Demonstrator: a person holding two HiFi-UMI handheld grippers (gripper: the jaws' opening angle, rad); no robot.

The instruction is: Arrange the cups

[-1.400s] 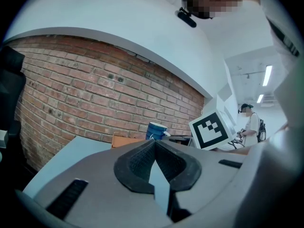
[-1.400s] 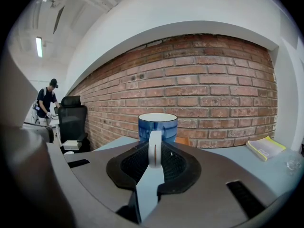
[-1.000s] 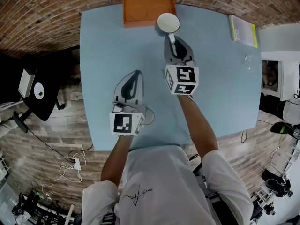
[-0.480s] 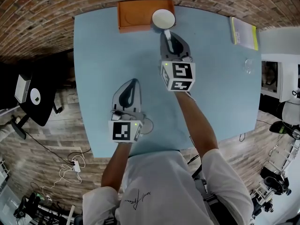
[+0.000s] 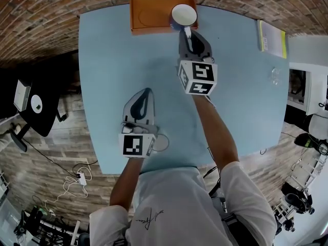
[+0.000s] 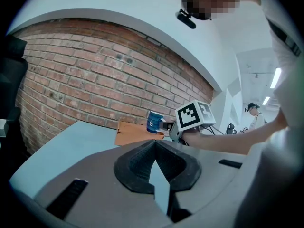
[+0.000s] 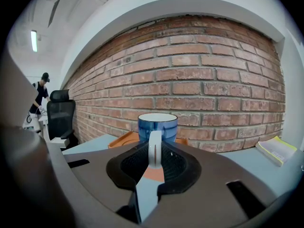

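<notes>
A blue cup (image 7: pixel 157 126) with a white inside and a white handle (image 7: pixel 154 148) hangs upright in my right gripper (image 7: pixel 153 161), whose jaws are shut on the handle. In the head view the cup (image 5: pixel 184 15) is over the right end of the orange tray (image 5: pixel 151 14) at the table's far edge, held by the right gripper (image 5: pixel 187 34). The left gripper view shows the same cup (image 6: pixel 154 122) beside the tray (image 6: pixel 135 132). My left gripper (image 5: pixel 145 97) is shut with nothing in it, low over the near part of the table; its jaws meet in its own view (image 6: pixel 155 158).
The light blue table (image 5: pixel 236 86) ends at a brick wall (image 7: pixel 204 80). A yellow-green book (image 5: pixel 271 36) lies at the far right corner, and a clear glass (image 5: pixel 275 76) stands near the right edge. A black office chair (image 7: pixel 60 113) and a person stand far left.
My right gripper has carried the cup farther toward the tray, so the cup now overlaps the tray's right end. My left gripper has sunk a little toward the table.
</notes>
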